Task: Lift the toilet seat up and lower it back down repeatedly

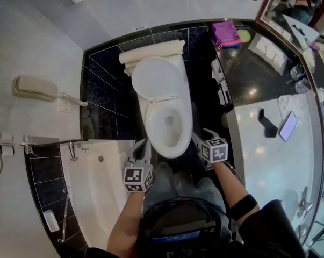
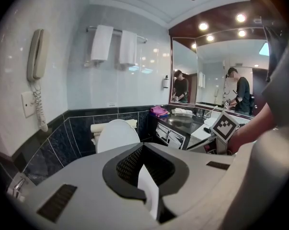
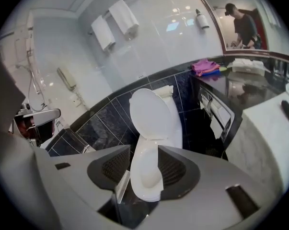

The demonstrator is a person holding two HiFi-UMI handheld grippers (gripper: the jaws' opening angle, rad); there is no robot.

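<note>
The white toilet (image 1: 170,125) stands against the black-tiled wall, its lid (image 1: 157,79) raised against the tank. I cannot tell whether the seat ring lies on the bowl. My left gripper (image 1: 143,144) hangs at the bowl's near left corner, apart from it, jaws shut on nothing; in the left gripper view the lid (image 2: 116,134) shows above the closed jaws of the left gripper (image 2: 144,147). My right gripper (image 1: 196,138) is at the bowl's near right edge. In the right gripper view the right gripper (image 3: 143,150) stands open, with the bowl (image 3: 146,176) seen through the gap, untouched.
A rolled towel (image 1: 151,52) lies on the tank. A wall phone (image 1: 35,87) and a bathtub (image 1: 97,181) are on the left. On the right, a black counter (image 1: 247,74) with a pink cloth (image 1: 225,33), and a pale counter with a smartphone (image 1: 289,126).
</note>
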